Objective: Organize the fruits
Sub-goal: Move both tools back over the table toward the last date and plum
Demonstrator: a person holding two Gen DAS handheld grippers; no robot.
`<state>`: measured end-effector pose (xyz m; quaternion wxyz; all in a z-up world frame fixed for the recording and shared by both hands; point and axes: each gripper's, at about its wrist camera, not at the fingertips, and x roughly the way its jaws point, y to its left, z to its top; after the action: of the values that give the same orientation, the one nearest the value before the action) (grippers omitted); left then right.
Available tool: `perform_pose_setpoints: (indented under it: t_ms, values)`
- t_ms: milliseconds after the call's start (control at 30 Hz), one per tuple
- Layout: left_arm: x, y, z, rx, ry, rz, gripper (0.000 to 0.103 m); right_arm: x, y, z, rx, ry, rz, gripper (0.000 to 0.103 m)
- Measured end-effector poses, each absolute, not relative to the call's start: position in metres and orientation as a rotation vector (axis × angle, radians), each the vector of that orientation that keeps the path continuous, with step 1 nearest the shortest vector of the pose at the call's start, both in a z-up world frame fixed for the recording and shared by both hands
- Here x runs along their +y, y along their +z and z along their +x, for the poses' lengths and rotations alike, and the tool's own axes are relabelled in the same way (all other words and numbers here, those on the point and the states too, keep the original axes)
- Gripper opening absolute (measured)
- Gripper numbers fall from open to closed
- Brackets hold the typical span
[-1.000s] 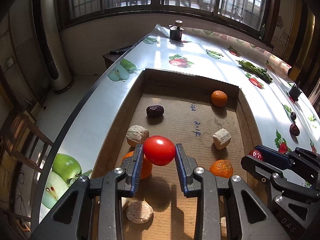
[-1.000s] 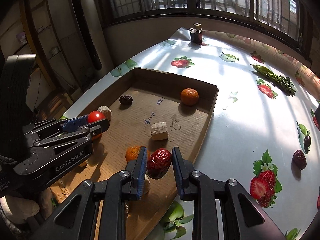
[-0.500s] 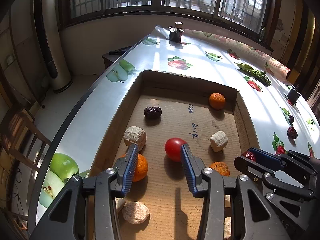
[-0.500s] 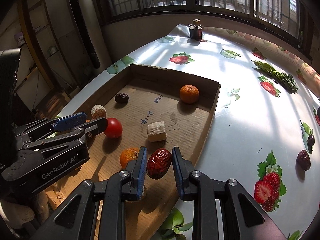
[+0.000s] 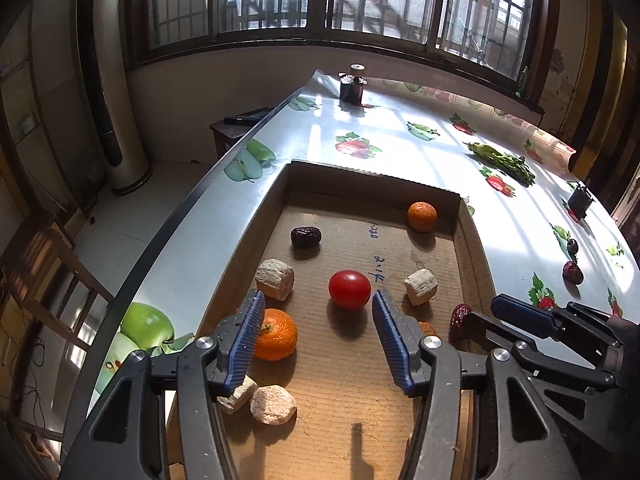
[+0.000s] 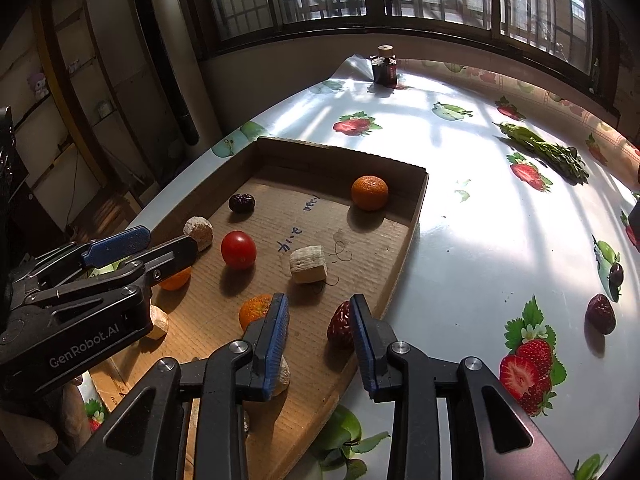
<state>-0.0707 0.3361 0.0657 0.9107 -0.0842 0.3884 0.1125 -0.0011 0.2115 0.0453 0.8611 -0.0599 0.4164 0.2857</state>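
A long table (image 5: 280, 168) covered in a glossy fruit-print cloth runs toward barred windows. On its near end sits a shallow cardboard tray (image 5: 372, 186), holding scattered fruit and pale, rough chunks whose nature I cannot tell.

The left gripper (image 5: 318, 344) hovers low over the tray floor with its jaws spread wide and nothing between them. A second ago it carried the red tomato (image 5: 349, 290); that tomato now rests on the cardboard just beyond its fingertips, near the tray's middle, apart from both pads. An orange mandarin (image 5: 276, 334) lies just beside the left pad.

The right gripper (image 6: 320, 338) has also released. Its jaws have parted, and the red jujube (image 6: 340, 322) it was carrying half a second ago now sits on the tray floor by the right-hand wall, close against the inner face of the right finger (image 6: 366, 344). Whether they touch is unclear.

Both deliveries look complete. Another dark jujube (image 6: 600, 314) waits on the cloth well to the right, outside the tray, along with a smaller dark fruit (image 6: 616, 274) beyond it, so collecting seems unfinished.
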Motion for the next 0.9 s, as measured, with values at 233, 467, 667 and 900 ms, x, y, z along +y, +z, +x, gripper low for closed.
perform_pose_setpoints:
  t_ms: [233,467,667,900]
  values:
    - [0.324,0.081,-0.083,0.769,0.240,-0.159,0.059,0.193,0.053,-0.008,0.857,0.581,-0.104,0.035]
    - [0.298,0.098,-0.097,0.730,0.240,-0.109,0.062,0.161,0.061,-0.019,0.835,0.552,-0.066,0.045]
    - [0.268,0.111,-0.107,0.698,0.230,-0.051,0.068,0.123,0.063,-0.027,0.817,0.512,-0.031,0.049]
    - [0.227,0.117,-0.105,0.686,0.190,0.007,0.071,0.065,0.063,-0.027,0.813,0.438,0.023,0.050]
